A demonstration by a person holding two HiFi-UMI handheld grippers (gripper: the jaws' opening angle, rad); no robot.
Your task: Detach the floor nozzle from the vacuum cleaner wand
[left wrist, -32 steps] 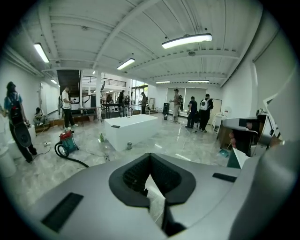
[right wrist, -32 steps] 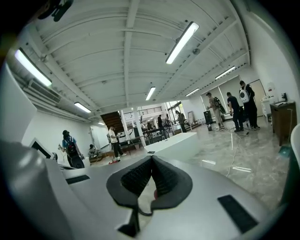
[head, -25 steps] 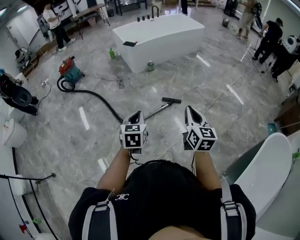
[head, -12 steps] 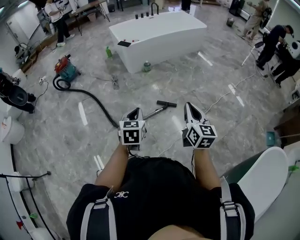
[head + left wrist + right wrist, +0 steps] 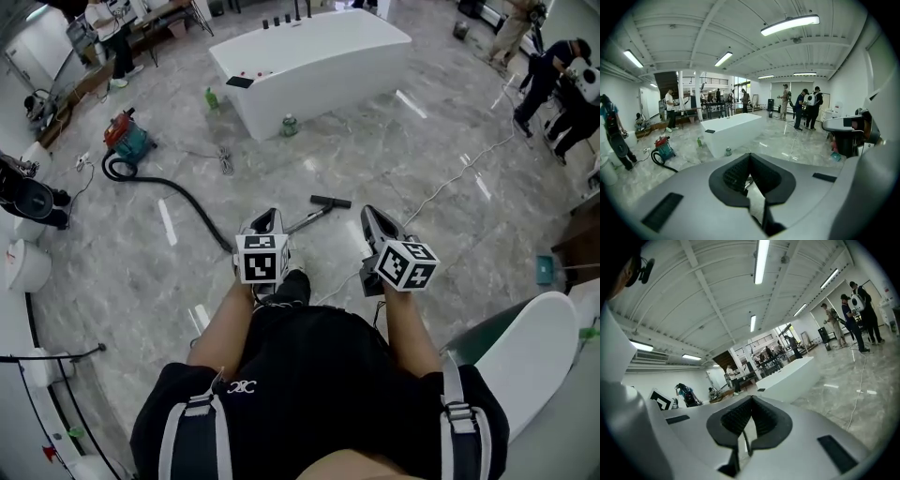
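Note:
The black floor nozzle [image 5: 330,201] lies on the grey marble floor, joined to a thin metal wand [image 5: 305,220] that runs back toward me. A black hose [image 5: 178,190] curves from the wand's near end to the red and teal vacuum cleaner [image 5: 125,141] [image 5: 662,148] at the left. My left gripper [image 5: 272,215] [image 5: 749,155] hangs shut and empty above the wand's near end. My right gripper [image 5: 367,210] [image 5: 750,401] is also shut and empty, to the right of the nozzle. Neither touches the wand.
A white bathtub [image 5: 309,56] [image 5: 731,133] [image 5: 787,376] stands beyond the nozzle, with a green bottle [image 5: 207,97] and a can [image 5: 289,125] beside it. A white cable [image 5: 450,178] trails across the floor at the right. Another white fixture [image 5: 525,347] is at my right. Several people stand at the room's edges.
I have stepped forward, so the nozzle, wand and bathtub now sit closer to both grippers. The right gripper has rolled a little. Both stay shut.

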